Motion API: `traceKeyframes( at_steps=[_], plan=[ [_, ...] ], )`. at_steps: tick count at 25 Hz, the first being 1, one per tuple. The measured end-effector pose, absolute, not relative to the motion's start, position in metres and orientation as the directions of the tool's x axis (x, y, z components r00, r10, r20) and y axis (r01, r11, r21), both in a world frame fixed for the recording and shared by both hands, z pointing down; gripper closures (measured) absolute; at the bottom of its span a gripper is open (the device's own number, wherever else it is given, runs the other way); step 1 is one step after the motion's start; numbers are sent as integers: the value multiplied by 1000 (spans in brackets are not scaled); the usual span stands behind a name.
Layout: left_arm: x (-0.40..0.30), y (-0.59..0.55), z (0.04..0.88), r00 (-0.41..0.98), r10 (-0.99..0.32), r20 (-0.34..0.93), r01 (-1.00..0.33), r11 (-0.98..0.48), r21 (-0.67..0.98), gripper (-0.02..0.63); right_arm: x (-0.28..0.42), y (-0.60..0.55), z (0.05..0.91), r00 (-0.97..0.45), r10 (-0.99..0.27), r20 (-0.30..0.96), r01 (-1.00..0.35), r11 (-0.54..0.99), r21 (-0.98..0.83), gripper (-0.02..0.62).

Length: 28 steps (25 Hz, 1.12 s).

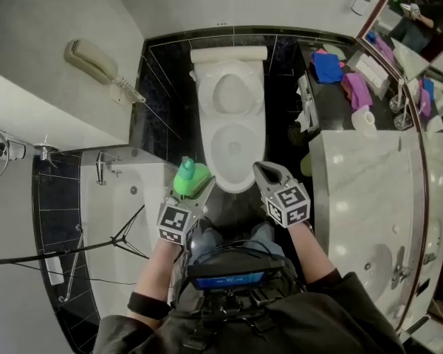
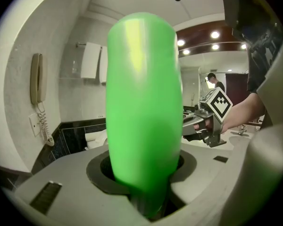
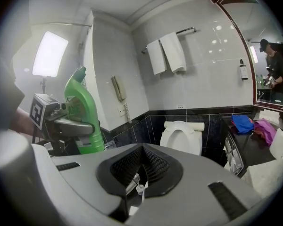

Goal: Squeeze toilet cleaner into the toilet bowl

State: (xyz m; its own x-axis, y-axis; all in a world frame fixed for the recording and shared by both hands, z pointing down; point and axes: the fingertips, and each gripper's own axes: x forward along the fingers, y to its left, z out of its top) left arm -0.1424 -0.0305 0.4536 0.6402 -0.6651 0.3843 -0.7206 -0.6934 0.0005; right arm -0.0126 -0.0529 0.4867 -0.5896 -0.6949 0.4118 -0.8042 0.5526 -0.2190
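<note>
wall phone [image 1: 92, 61]: beige handset on the white wall, far left; the coiled cord hangs toward the black tile.
bathtub [image 1: 125, 198]: white, on the person's left. A black stand [image 1: 125, 238] spreads its legs in front of it.
left gripper [image 1: 197, 190]: jaws partway apart and clamped on the cleaner bottle, one pad on each side of its body. The marker cube faces up toward the head camera.
cleaner bottle [image 1: 190, 177]: green, held upright in the air by the left gripper, darker green angled neck on top. In the head view it overlaps the front-left rim of the toilet, short of the bowl's middle.
toilet [image 1: 232, 135]: white, against the black tiled wall, straight ahead between the two grippers. Can't tell whether the lid is up.
towels [image 3: 167, 53]: two white ones on a rail on the wall above the toilet, seen from the right gripper view.
right gripper [image 1: 269, 174]: jaws fully together, nothing in them. It sits just right of the bowl's front rim in the head view, about level with the left gripper and apart from the bottle.
shelf [image 1: 332, 105]: dark, between the toilet and the counter. It carries a blue cloth [image 1: 326, 66] and a pink cloth [image 1: 356, 89], with a white roll [image 1: 363, 118] just beside the pink one.
counter [image 1: 369, 190]: pale marble, right side, with a sink [image 1: 380, 260] set in it.
mirror [image 1: 428, 21]: far right above the counter; it reflects a person.
</note>
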Motion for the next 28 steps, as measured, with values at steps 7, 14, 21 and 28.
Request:
traceKeyframes(
  at_steps=[7, 14, 21, 28],
  plan=[
    [-166, -26, 463, 627, -672, 395, -734, -680, 8, 414, -31, -56, 488, -594, -680, 431, -797, 570, -200, 591],
    [-163, -27, 465, 629, -666, 400, -735, -678, 27, 414, -25, -56, 491, -592, -674, 442, -798, 568, -204, 591],
    [-158, -30, 466, 629, -662, 406, -730, -684, 16, 414, -24, -57, 492, -598, -670, 440, -793, 574, -204, 591],
    [-152, -30, 463, 653, -642, 401, -710, -703, 30, 414, -21, -61, 479, -600, -687, 409, -792, 583, -182, 582]
  ],
)
